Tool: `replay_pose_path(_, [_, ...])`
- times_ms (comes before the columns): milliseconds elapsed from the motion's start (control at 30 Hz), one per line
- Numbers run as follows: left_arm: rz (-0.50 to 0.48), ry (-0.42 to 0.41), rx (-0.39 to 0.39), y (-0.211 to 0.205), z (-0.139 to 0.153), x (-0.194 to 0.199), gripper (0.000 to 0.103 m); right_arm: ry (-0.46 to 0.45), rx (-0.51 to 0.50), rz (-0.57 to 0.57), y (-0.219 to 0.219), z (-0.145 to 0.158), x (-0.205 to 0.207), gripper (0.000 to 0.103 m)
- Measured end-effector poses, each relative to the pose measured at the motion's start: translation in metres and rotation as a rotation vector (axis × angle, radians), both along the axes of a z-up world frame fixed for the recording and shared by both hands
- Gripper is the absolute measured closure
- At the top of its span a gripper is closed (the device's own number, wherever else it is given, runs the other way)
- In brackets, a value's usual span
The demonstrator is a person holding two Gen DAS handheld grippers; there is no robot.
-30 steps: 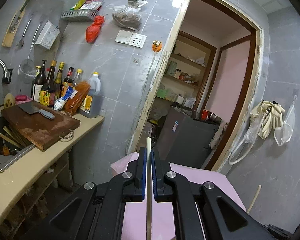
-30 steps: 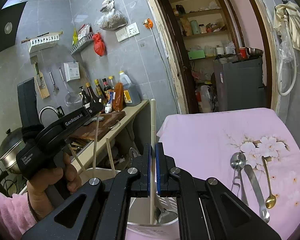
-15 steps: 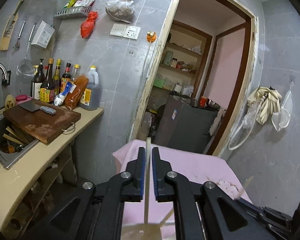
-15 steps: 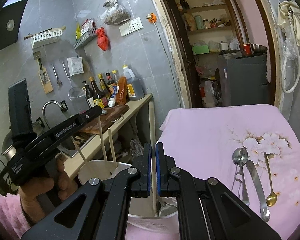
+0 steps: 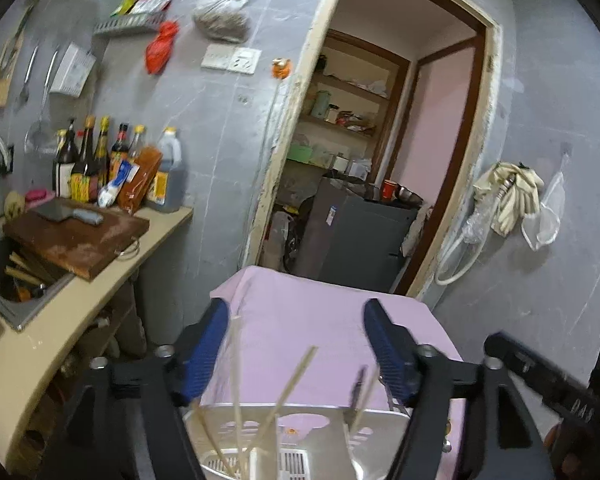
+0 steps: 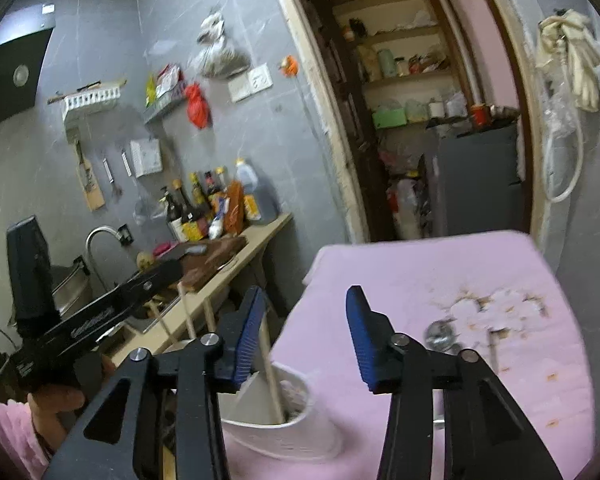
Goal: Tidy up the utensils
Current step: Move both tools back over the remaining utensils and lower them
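Observation:
My left gripper point(image 5: 294, 344) hangs over a white utensil holder point(image 5: 292, 432) on the pink cloth, its jaws opening with nothing pressed between them. Several wooden chopsticks point(image 5: 292, 384) stand loose in the holder; one chopstick point(image 5: 236, 364) leans close to the left blue pad. My right gripper point(image 6: 304, 332) is also opening above the holder point(image 6: 288, 420). A chopstick point(image 6: 270, 368) leans in the holder just by its left pad, free of both pads. Metal spoons point(image 6: 440, 334) lie blurred on the cloth to the right. The left gripper point(image 6: 92, 320), held in a hand, shows at the left.
A table under a pink floral cloth point(image 6: 420, 280) carries the holder. To the left runs a counter point(image 5: 60, 320) with a wooden board and cleaver point(image 5: 76, 232), bottles point(image 5: 100, 168) and a sink. A doorway with a grey cabinet point(image 5: 356, 236) lies behind the table.
Both grippers were shut on upright chopsticks; now both jaws stand apart and the chopsticks rest in the holder. Both hands have lifted and drawn back a little.

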State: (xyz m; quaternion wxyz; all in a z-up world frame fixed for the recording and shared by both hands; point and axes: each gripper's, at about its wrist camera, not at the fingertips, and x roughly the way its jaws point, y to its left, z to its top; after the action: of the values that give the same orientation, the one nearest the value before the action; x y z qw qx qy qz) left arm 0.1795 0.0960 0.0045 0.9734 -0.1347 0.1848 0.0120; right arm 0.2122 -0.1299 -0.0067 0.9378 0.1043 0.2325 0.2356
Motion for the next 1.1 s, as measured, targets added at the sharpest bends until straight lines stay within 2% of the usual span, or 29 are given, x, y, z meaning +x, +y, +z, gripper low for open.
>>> replay_pose_path(67, [-0.003,-0.012,0.03,-0.013,0.006,-0.002,0.019,-0.01,-0.011,-0.027,-0.015,0.008,0.0,0.057])
replay_pose_path(133, [-0.016,-0.025,0.057,-0.027,0.013,-0.004,0.014,-0.026,-0.019,-0.061,-0.031,0.016,-0.001,0.043])
replay_pose_path(267, [-0.029,-0.032,0.087,-0.059,0.02,-0.001,0.004,-0.055,-0.046,-0.134,-0.067,0.029,-0.003,0.033])
replay_pose_path(467, [-0.051,-0.038,0.099,-0.107,0.019,0.008,0.001,-0.094,-0.081,-0.212,-0.117,0.041,-0.001,0.022])
replay_pose_path(533, [-0.055,-0.041,0.104,-0.124,0.018,0.011,0.001,-0.102,-0.09,-0.228,-0.131,0.044,0.0,0.013])
replay_pose_path(633, [-0.063,-0.05,0.106,-0.147,0.016,0.016,0.0,-0.106,-0.113,-0.25,-0.152,0.043,0.003,0.007])
replay_pose_path(900, [-0.07,-0.073,0.119,-0.198,0.005,0.031,0.0,-0.096,-0.139,-0.283,-0.201,0.031,0.013,0.006])
replay_pose_path(1100, [-0.091,-0.019,0.148,-0.225,-0.011,0.049,0.0,-0.065,-0.156,-0.289,-0.225,0.011,0.023,0.006])
